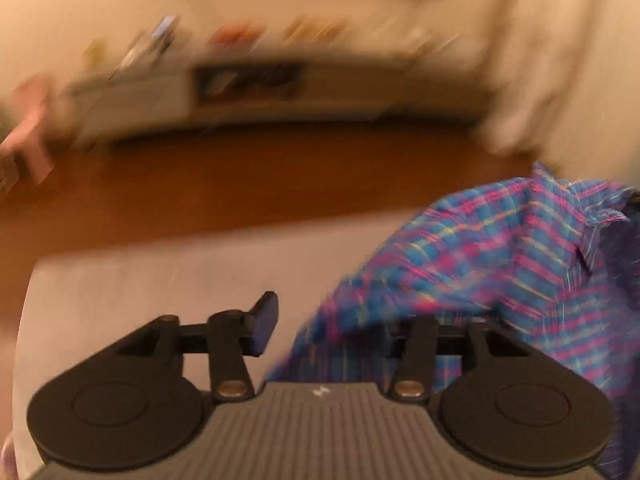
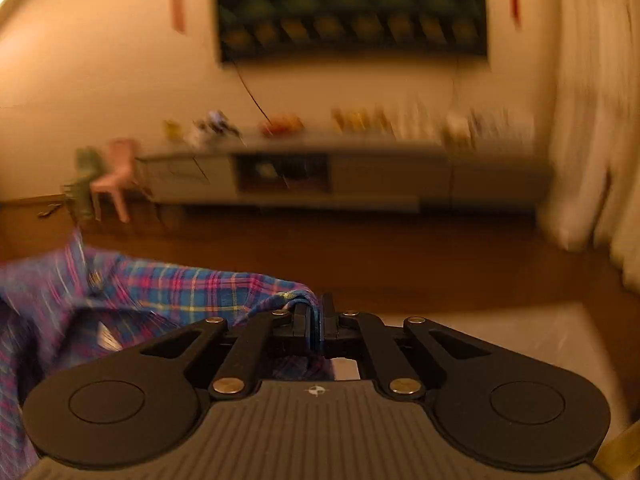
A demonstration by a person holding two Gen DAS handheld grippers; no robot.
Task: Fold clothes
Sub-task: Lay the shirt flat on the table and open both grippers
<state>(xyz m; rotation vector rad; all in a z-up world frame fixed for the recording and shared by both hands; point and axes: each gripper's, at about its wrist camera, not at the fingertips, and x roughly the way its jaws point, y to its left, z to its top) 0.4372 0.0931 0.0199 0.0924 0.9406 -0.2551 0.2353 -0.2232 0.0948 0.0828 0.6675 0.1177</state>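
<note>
A blue, pink and yellow plaid shirt [image 1: 500,248] hangs bunched at the right of the left wrist view, above a pale table top [image 1: 160,280]. My left gripper [image 1: 332,320] is open; its left finger [image 1: 264,320] is bare and the cloth drapes over and hides the right finger. In the right wrist view the same plaid shirt [image 2: 180,288] spreads to the left, and my right gripper [image 2: 314,320] is shut on a folded edge of it, held above the table [image 2: 500,340].
Beyond the table are a wooden floor [image 2: 360,260], a long low grey cabinet [image 2: 360,176] with small items on top, a pink child's chair [image 2: 116,184], a dark wall-mounted screen [image 2: 352,8] and a pale curtain [image 2: 592,120] at the right. Both views are motion-blurred.
</note>
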